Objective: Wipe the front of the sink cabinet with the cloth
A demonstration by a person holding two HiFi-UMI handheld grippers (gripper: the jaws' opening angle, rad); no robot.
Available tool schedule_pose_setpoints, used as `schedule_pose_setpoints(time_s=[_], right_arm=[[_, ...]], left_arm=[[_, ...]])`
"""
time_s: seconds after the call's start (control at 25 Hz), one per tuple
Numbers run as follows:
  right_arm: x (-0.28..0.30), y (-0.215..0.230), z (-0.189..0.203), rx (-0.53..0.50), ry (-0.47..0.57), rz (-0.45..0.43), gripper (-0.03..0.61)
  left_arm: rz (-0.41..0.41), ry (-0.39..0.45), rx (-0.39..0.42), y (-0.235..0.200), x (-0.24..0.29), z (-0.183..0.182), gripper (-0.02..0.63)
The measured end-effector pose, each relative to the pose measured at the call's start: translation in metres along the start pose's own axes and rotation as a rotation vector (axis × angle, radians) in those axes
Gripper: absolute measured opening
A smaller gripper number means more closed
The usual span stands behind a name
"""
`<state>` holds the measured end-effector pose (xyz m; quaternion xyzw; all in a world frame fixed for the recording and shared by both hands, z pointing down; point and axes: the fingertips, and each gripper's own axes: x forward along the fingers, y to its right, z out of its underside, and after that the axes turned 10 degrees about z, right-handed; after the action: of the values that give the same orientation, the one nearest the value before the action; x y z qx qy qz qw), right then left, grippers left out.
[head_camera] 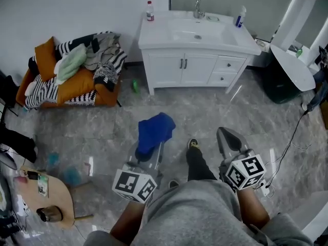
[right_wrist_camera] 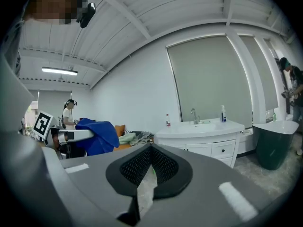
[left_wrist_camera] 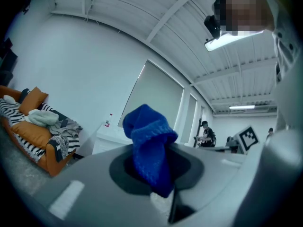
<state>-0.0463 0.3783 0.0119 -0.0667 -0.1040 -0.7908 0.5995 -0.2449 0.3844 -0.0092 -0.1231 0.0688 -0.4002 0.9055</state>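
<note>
A blue cloth [head_camera: 154, 130] hangs bunched from my left gripper [head_camera: 149, 152], whose jaws are shut on it; in the left gripper view the blue cloth [left_wrist_camera: 150, 148] sticks up from between the pads. My right gripper [head_camera: 228, 140] is shut with nothing in it. The white sink cabinet [head_camera: 197, 65] stands well ahead across the floor, with two doors and two drawers facing me. From the right gripper view the sink cabinet [right_wrist_camera: 208, 143] shows at mid-right, and the blue cloth [right_wrist_camera: 97, 136] at the left.
An orange sofa [head_camera: 69, 78] piled with clothes stands left of the cabinet. A dark green bin [head_camera: 279, 83] and a white tub [head_camera: 292, 65] are at its right. A cable [head_camera: 289, 137] runs over the floor at right. A small wooden table [head_camera: 43, 199] is at lower left.
</note>
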Motion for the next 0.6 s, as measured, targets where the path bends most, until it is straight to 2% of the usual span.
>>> schedule_pose_setpoints(time_s=[0.44,0.6], right_arm=[[0.065,0.053,0.008,0.059,-0.042,-0.011,0.0],[0.092,0.076,0.005,0.048,-0.046,0.007,0.0]], left_arm=[[-0.003,-0.047,-0.002,-0.022,0.073,0.01,0.061],[0.003,-0.065,-0.007,-0.035,0.103,0.011,0.061]])
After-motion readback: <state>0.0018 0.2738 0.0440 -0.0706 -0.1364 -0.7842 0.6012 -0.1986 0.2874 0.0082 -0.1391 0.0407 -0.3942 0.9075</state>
